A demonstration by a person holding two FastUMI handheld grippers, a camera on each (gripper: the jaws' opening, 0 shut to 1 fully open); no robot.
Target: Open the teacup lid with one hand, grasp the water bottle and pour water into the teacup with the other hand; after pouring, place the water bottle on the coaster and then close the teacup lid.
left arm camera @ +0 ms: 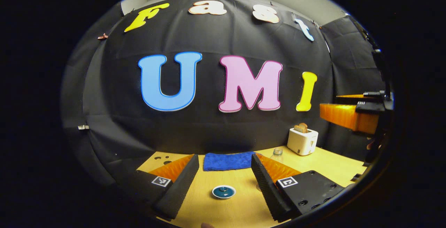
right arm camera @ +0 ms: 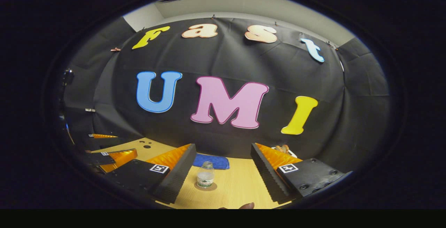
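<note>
A teal teacup with its lid on (left arm camera: pixel 223 191) stands on the wooden table (left arm camera: pixel 240 207), low between the fingers of my left gripper (left arm camera: pixel 224 160), which is open and holds nothing. In the right gripper view a small clear water bottle (right arm camera: pixel 205 175) stands upright on a round brown coaster (right arm camera: pixel 206 186). My right gripper (right arm camera: pixel 223 149) is open around empty air, with the bottle ahead near its left finger. The bottle's top (left arm camera: pixel 277 152) peeks out behind the left gripper's right finger.
A blue cloth (left arm camera: pixel 228 160) lies at the back of the table by the wall. A white toaster with toast (left arm camera: pixel 302 141) stands at the back right. One finger of the other gripper (left arm camera: pixel 343 116) hovers at the right. A person's fingertip (right arm camera: pixel 246 205) shows at the bottom edge.
</note>
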